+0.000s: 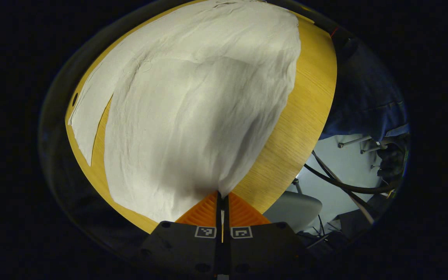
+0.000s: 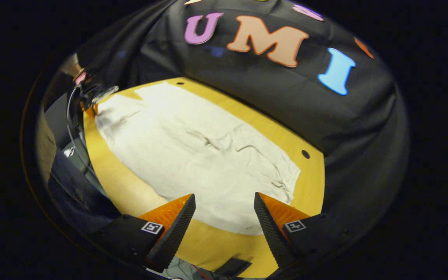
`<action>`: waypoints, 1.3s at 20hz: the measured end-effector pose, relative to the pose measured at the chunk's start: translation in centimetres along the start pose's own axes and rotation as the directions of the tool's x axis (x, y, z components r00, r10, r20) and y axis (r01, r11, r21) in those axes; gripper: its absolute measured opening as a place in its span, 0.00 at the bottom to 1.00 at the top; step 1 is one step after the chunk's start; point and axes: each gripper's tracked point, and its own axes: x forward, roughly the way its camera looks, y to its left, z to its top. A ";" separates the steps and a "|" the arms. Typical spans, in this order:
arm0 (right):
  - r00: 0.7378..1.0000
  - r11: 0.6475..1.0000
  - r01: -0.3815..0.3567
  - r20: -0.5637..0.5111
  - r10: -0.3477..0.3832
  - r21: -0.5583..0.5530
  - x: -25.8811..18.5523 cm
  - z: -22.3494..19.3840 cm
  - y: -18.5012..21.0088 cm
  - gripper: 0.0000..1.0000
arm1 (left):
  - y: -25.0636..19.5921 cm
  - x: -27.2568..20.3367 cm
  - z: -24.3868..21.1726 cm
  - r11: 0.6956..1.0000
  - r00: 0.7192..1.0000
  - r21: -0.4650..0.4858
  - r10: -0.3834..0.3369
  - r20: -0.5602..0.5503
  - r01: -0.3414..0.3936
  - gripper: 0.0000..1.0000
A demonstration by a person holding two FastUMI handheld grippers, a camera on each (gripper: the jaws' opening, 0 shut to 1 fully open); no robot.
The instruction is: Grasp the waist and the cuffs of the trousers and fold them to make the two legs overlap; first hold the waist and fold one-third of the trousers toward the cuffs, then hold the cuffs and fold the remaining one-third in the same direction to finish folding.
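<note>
Left gripper (image 1: 222, 194) clamped on white cotton trousers (image 1: 193, 116); right gripper (image 2: 224, 210) apart above its end, should bite the edge just ahead before lifting off wooden table (image 2: 123, 186)

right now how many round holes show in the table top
2 in the right gripper view: one hole right of the trousers, one hole at the table's far edge; cloth may hide others.

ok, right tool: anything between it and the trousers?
Nothing visible. The right tool hangs open over the near edge of the trousers, with bare table beside them. The left tool is shut on cloth.
</note>
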 end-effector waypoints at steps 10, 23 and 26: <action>0.903 0.912 -0.328 -0.365 0.226 -0.247 5.7 -8.9 4.1 0.96 | 0.0 0.1 0.1 1.000 1.000 -0.007 -0.014 0.000 0.014 0.00; 0.776 0.902 -0.408 -0.573 0.263 -0.138 6.5 -10.0 4.4 0.88 | 0.2 0.4 0.2 0.997 0.997 0.036 -0.069 0.018 0.069 0.00; 0.762 0.919 -0.374 -0.606 0.228 -0.125 6.7 -9.7 4.0 0.57 | 0.0 0.3 0.5 0.996 0.997 0.053 -0.069 0.027 0.068 0.00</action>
